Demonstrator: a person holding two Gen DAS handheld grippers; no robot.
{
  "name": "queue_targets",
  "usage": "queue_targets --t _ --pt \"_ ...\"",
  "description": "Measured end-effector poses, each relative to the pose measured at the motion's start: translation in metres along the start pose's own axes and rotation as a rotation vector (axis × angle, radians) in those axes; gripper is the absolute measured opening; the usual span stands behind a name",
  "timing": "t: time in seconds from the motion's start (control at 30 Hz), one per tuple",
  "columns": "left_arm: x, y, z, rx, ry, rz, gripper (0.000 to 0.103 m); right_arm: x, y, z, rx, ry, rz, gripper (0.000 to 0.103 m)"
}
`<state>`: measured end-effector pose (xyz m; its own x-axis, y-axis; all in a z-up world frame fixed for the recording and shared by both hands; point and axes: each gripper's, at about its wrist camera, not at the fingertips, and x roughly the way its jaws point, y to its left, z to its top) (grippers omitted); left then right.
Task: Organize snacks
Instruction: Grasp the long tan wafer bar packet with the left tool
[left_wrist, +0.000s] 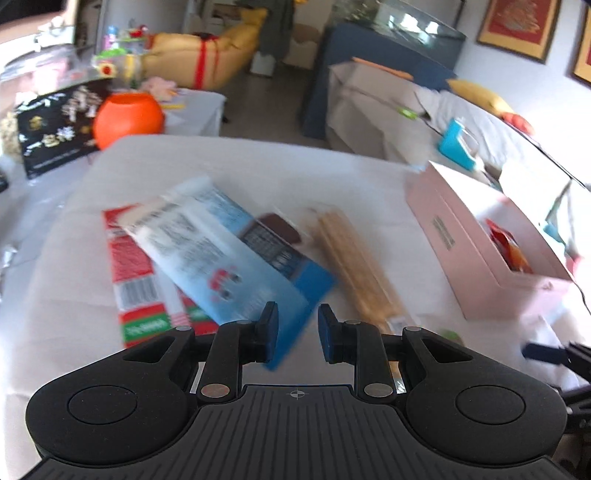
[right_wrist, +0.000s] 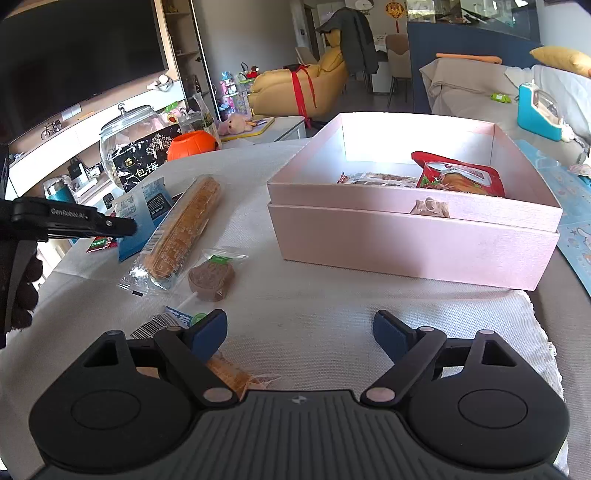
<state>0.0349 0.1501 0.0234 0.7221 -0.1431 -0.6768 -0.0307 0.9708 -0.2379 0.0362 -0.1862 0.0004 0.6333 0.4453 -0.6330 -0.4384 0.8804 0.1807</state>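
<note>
A blue snack packet (left_wrist: 229, 251) lies across a red one (left_wrist: 129, 266) on the white cloth, with a long biscuit sleeve (left_wrist: 354, 258) to their right. My left gripper (left_wrist: 297, 328) hovers over the blue packet's near corner, jaws drawn narrow and clamping nothing; the view is motion-blurred. In the right wrist view its tip (right_wrist: 110, 225) sits above that blue packet (right_wrist: 131, 243). My right gripper (right_wrist: 300, 332) stands wide open, with nothing between its fingers, above the cloth in front of the pink box (right_wrist: 406, 243). The box holds a red snack bag (right_wrist: 461, 177). A brown wrapped sweet (right_wrist: 211, 280) lies beside the biscuit sleeve (right_wrist: 181, 229).
A small orange cracker packet (right_wrist: 229, 376) lies under my right gripper's left finger. An orange pumpkin pot (right_wrist: 192, 144), a black bag (right_wrist: 144, 162) and a glass jar (right_wrist: 125, 140) crowd the far left. A teal device (right_wrist: 532, 110) and a blue sheet (right_wrist: 569, 206) are at the right.
</note>
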Motion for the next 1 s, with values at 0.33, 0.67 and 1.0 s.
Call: queue_targets --t 0.33,0.67,1.0 --pt "-0.030 0.016 0.004 -0.135 -0.060 0.025 0.026 0.000 0.000 0.000 0.002 -0.001 0.001 0.087" --pt "0.016 -0.055 0.033 0.025 -0.029 -0.002 0.028 0.001 0.000 0.000 0.000 0.000 0.001 0.088" --pt "0.051 -0.062 0.026 0.073 0.030 0.063 0.040 0.000 0.002 -0.001 0.005 -0.001 0.009 0.089"
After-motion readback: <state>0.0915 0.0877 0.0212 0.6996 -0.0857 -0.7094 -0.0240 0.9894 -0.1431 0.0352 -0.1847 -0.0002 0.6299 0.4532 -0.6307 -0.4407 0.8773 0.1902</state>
